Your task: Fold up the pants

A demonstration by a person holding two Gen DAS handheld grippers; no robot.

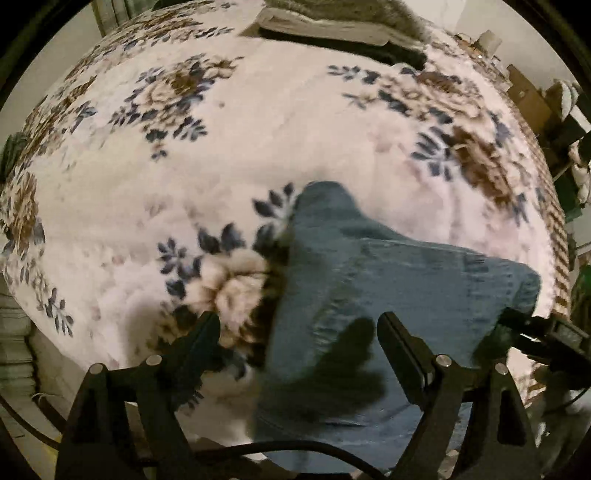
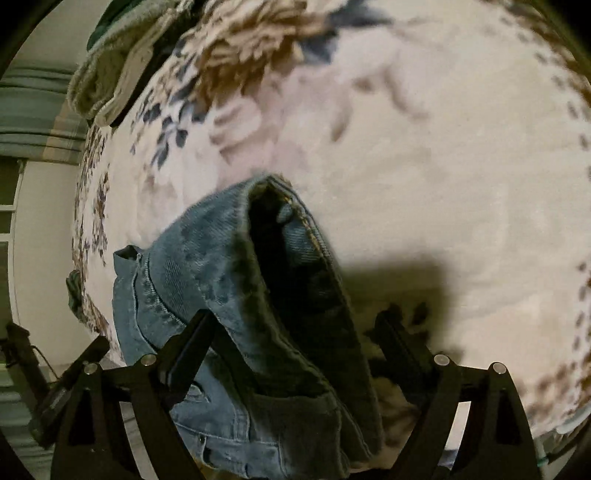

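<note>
- Where the bed's near edge runs below both cameras, a pair of blue denim jeans [image 1: 369,280] lies on a floral fleece blanket [image 1: 229,122], bunched rather than flat.
- Left hand-held gripper [image 1: 299,325]: jaws stand wide apart, nothing pinched; the denim lies beneath and between the fingers, not pressed by either pad.
- Right hand-held gripper [image 2: 295,325]: jaws likewise wide apart, gripping nothing; the jeans [image 2: 207,258] rise in a fold between its fingers, dark lining showing in the gap of the fold.
- Blanket [image 2: 443,155]: cream ground, brown flowers, blue leaves; covers the bed to its edges.
- Far edge of bed, left wrist view: stack of folded clothes [image 1: 332,22], pale over dark.
- Same stack [image 2: 110,74] appears at the upper left in the right wrist view.
- Both views are motion-blurred; finer seam detail cannot be told.
</note>
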